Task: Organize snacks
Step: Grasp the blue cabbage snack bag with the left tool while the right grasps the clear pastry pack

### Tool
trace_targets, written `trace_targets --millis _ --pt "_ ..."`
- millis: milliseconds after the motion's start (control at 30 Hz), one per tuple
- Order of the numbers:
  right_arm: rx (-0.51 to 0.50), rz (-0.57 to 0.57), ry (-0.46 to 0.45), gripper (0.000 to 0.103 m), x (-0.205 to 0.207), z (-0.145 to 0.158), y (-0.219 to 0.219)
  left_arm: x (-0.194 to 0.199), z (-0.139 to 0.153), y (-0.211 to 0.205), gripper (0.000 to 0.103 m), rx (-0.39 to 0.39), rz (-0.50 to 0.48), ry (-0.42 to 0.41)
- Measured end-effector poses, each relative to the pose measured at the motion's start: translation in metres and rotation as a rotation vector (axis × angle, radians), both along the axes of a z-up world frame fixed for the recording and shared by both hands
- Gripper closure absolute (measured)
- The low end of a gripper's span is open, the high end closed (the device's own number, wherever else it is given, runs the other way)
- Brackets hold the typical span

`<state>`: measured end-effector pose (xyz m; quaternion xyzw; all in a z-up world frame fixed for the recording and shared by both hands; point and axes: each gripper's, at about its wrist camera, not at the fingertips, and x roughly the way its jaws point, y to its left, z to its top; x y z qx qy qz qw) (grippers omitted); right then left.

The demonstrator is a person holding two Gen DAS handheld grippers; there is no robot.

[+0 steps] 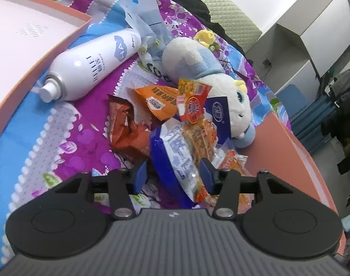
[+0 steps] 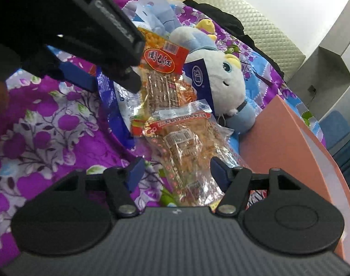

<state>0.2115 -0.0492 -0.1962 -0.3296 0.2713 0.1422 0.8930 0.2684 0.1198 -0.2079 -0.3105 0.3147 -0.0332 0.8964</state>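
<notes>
Little of the sorting looks done. The snack packets still lie heaped on the floral bedspread point(image 1: 60, 138) beside the plush toy point(image 1: 209, 73) and a white spray bottle point(image 1: 89, 69), and what shows of the pink box point(image 1: 25, 34) is bare (a second pink box point(image 2: 289, 142) stands at the right, its inside hidden). The left tool point(image 1: 172, 174) stands half open astride the blue-and-white packet point(image 1: 175, 151), its pads not visibly pressing. The right tool point(image 2: 175, 172) gapes wider around the clear packet of orange strips point(image 2: 184, 147), gripping nothing yet.
</notes>
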Motion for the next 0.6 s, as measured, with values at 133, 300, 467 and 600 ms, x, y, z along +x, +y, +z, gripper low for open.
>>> trace_targets --millis 133,300,467,600 --pt "0.003 -0.005 -0.003 0.063 0.01 -0.001 0.002 0.008 -0.009 0.001 0.069 -0.012 -0.003 0.018" --pt "0.029 -0.014 0.006 0.083 0.011 0.005 -0.002 0.005 -0.003 -0.001 0.087 -0.012 -0.017 -0.004" --pt "0.036 -0.003 -0.008 0.089 -0.004 0.015 -0.003 -0.01 0.01 -0.001 0.093 -0.023 -0.016 -0.02" --pt "0.054 0.002 -0.014 0.091 -0.023 0.026 -0.005 -0.031 0.021 0.006 0.094 -0.052 0.023 -0.009"
